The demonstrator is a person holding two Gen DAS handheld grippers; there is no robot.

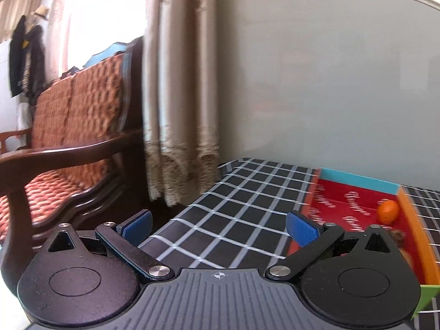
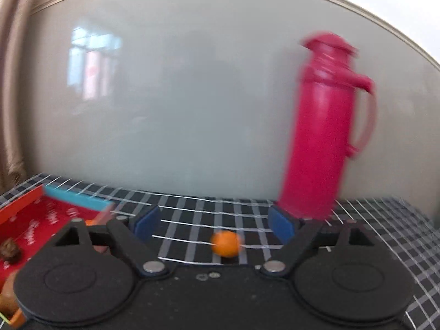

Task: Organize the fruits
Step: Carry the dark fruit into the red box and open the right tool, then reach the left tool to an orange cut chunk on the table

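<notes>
In the right wrist view a small orange fruit (image 2: 226, 243) lies on the checked tablecloth (image 2: 192, 214), low between the two arms of my right gripper (image 2: 215, 224). The blue pads (image 2: 148, 224) stand wide apart and touch nothing, so this gripper is open. A red tray (image 2: 19, 206) with orange and teal walls sits at the left and holds a wrinkled brown fruit (image 2: 9, 250) and a brown rounded fruit (image 2: 8, 294). In the left wrist view my left gripper (image 1: 220, 228) is open and empty over the cloth. To its right the tray (image 1: 412, 220) holds another orange fruit (image 1: 388, 211).
A tall pink thermos flask (image 2: 324, 129) stands on the cloth at the back right, close to the grey wall. Left of the table are a curtain (image 1: 178, 82) and a wooden bench with an orange cushion (image 1: 68, 137). The table's left edge runs beside the left gripper.
</notes>
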